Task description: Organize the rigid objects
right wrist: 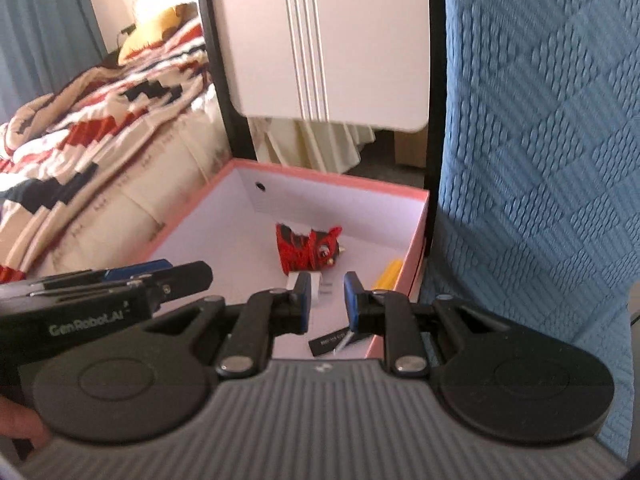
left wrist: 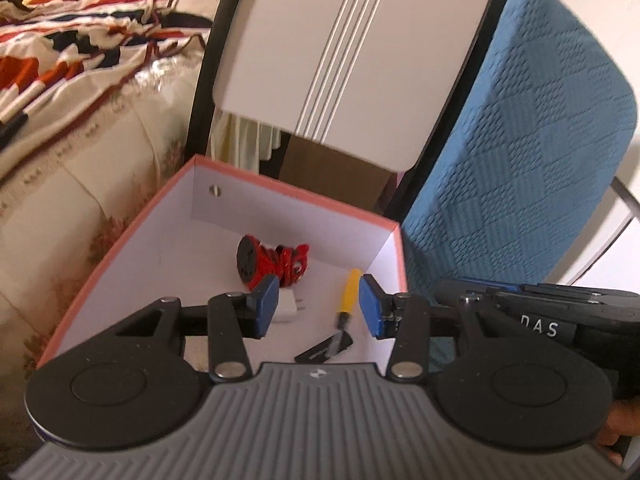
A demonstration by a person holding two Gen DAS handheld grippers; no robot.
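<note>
An open box point(left wrist: 280, 189) with a pink rim and white inside lies below both grippers. Inside it are a red and black toy point(left wrist: 276, 262), a white plug point(left wrist: 290, 305), a yellow-handled screwdriver point(left wrist: 352, 285) and a flat black piece point(left wrist: 326, 349). My left gripper point(left wrist: 318, 300) hovers over the box's near end, jaws apart with nothing between them. My right gripper point(right wrist: 328, 300) hangs beside it, jaws a little apart and empty. The right wrist view shows the same toy point(right wrist: 308, 250), plug point(right wrist: 318, 284), screwdriver point(right wrist: 388, 274) and black piece point(right wrist: 332, 342).
A blue fabric chair back point(left wrist: 520, 140) rises right of the box. A white ribbed panel point(left wrist: 340, 52) in a black frame stands behind it. A bed with a patterned blanket point(left wrist: 80, 60) runs along the left. A brown carton point(left wrist: 332, 176) sits beyond the box.
</note>
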